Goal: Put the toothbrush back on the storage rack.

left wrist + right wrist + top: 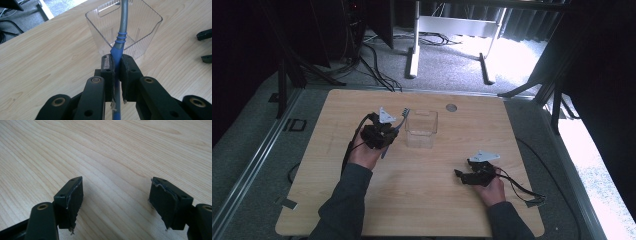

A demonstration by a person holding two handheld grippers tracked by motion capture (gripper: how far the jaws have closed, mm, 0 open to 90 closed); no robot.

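The left gripper (pixel 388 131), raised at mid-table, pinches the blue handle of a utensil (pixel 121 35) whose grey metal shaft leans over the near rim of a clear plastic bin (pixel 422 129) just right of it. Farther right, the right gripper (pixel 115 202) sits low over bare table (pixel 105 150), jaws spread wide.

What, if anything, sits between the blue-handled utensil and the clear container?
Nothing visible. The left hand-held gripper is shut on the utensil, whose metal end already reaches over the open container; bare table lies around.
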